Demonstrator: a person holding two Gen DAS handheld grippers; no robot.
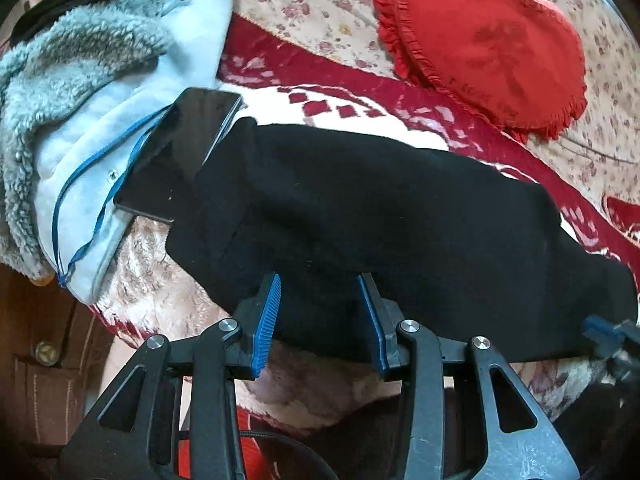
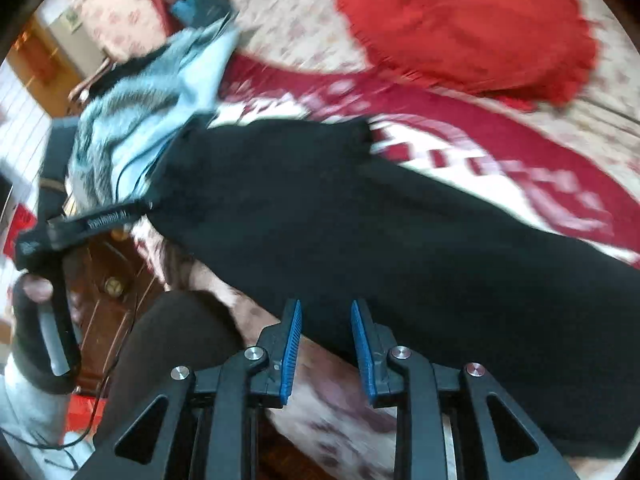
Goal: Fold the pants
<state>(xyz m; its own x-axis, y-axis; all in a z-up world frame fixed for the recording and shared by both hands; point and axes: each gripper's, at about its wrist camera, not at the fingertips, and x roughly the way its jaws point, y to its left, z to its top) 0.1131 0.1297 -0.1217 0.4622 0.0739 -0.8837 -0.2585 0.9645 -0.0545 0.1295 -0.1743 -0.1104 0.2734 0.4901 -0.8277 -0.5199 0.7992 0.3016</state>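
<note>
The black pants (image 1: 360, 216) lie folded into a long strip across the bed (image 1: 320, 12), running along its near edge, on a red and white blanket (image 1: 400, 100) over a floral cover. In the left wrist view the left gripper (image 1: 319, 320) hovers at the near edge of the strip with its blue pads (image 1: 267, 320) well apart, the cloth showing between them but not pinched; it holds nothing. At the right margin of that view the tip of the right gripper (image 1: 600, 330) shows at the pants' near edge, toward the strip's right end. In the right wrist view, which is blurred, the right gripper (image 2: 325, 344) likewise stands with its jaws parted over the pants (image 2: 360, 220) at the near edge, gripping nothing; the left gripper (image 2: 88, 218) appears at the far left, held by a hand (image 2: 36, 288). A phone (image 1: 180, 152) rests with one end on the left end of the pants and the other on a pale blue fleece-lined jacket (image 1: 92, 92) heaped at the left side of the bed. A red frilled cushion (image 1: 488, 44) lies toward the far right, well apart from the pants.
</note>
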